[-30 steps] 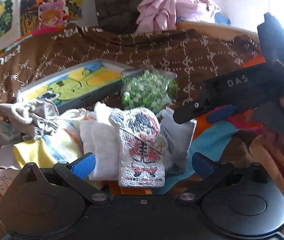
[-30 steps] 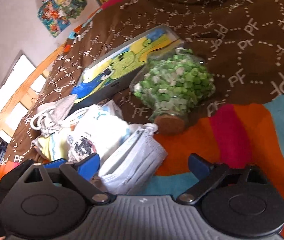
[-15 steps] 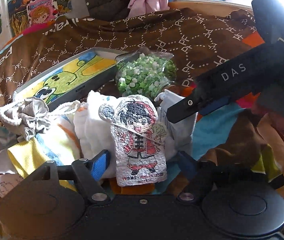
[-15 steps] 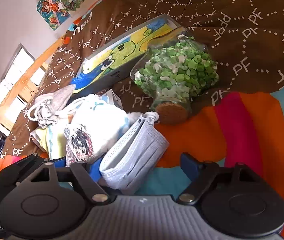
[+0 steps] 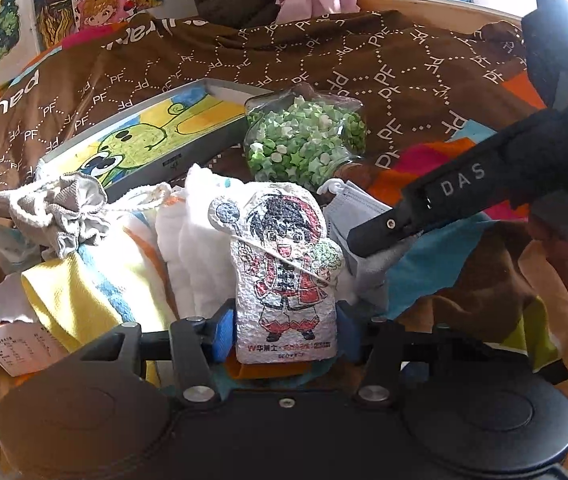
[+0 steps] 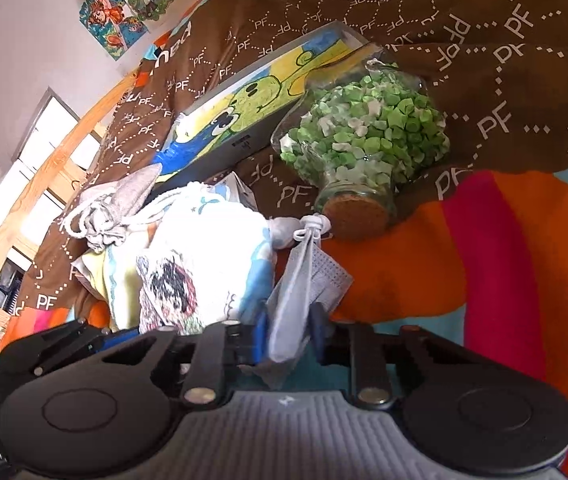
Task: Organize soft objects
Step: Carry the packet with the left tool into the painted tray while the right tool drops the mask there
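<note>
A pile of soft things lies on the bed. My left gripper (image 5: 284, 330) is shut on a flat cartoon-figure pouch (image 5: 284, 272) that stands upright at the pile's front. Behind it are a white towel (image 5: 192, 248), a yellow cloth (image 5: 84, 292) and a grey drawstring bag (image 5: 60, 216). My right gripper (image 6: 289, 334) is shut on a grey face mask (image 6: 303, 292), which also shows in the left wrist view (image 5: 357, 206). The pouch also shows in the right wrist view (image 6: 172, 292), beside the towel (image 6: 212, 240).
A corked glass jar of green paper stars (image 5: 305, 140) lies on its side behind the pile, next to a flat frog-picture box (image 5: 144, 136). A small printed carton (image 5: 16, 346) sits at the left. The bed has a brown patterned cover (image 5: 323, 52) and a wooden rail (image 6: 48, 168).
Both grippers have closed from wide open: the left onto the cartoon pouch, the right onto the grey mask. Both moved in closer to the pile.
</note>
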The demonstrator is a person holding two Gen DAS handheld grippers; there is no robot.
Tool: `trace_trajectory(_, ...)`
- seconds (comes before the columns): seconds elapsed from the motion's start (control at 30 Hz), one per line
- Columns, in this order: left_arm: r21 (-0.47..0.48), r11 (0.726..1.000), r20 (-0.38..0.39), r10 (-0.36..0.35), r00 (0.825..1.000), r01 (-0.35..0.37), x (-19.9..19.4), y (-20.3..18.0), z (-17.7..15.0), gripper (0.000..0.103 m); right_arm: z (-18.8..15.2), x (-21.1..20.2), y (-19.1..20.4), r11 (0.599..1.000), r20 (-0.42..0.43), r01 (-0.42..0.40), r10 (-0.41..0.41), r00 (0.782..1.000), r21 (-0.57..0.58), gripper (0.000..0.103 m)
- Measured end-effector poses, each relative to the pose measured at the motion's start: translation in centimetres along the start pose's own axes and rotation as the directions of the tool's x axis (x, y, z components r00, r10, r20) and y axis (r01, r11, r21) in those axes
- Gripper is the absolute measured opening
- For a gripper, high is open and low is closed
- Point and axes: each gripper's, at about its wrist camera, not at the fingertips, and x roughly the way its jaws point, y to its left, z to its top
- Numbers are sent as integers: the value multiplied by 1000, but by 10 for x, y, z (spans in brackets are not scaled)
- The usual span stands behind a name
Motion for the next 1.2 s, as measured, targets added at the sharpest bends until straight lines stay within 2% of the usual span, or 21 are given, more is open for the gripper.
trace_trajectory(0.03, 6, 1000, -4, 5, 1000, -5, -1, -2, 0, 53, 0, -1, 0, 1000, 4, 0, 0, 1000, -2, 13)
trace_trajectory(0.13, 6, 1000, 0, 13, 1000, -13, -7, -6, -1, 53, -1, -6, 4, 1000, 25, 0, 1, 1000, -21, 7)
trace_trajectory(0.3, -10, 999, 28, 34, 999, -33, -22, -14, 0, 53, -3, -22, 16, 997, 74, -9, 15, 997, -80, 3)
trace_trajectory(0.43, -14, 999, 66, 53, 996, -52, -37, -18, 5, 53, -6, -39, 25, 991, 152, -15, 35, 988, -130, 3)
trace_trajectory(0.5, -32, 998, 77, 62, 995, -59, -43, -17, 8, 53, -7, -48, 29, 989, 199, -22, 52, 979, -149, 3)
trace_trajectory(0.67, -87, 993, 133, 94, 987, -83, -56, -8, 21, 53, -5, -67, 41, 973, 334, -18, 96, 938, -228, 2)
trace_trajectory(0.77, -118, 988, 164, 115, 980, -96, -60, 2, 32, 53, 5, -68, 49, 967, 383, -23, 121, 916, -252, 2)
trace_trajectory(0.97, -154, 977, 219, 177, 959, -145, -52, 32, 61, 53, 48, -39, 65, 950, 438, -5, 149, 887, -312, 2)
trace_trajectory(1.07, -206, 964, 227, 212, 951, -166, -37, 57, 79, 53, 80, -7, 63, 958, 460, -9, 145, 876, -285, 2)
trace_trajectory(1.2, -268, 947, 218, 238, 946, -177, -7, 93, 103, 53, 116, 40, 52, 971, 458, -46, 153, 876, -235, 2)
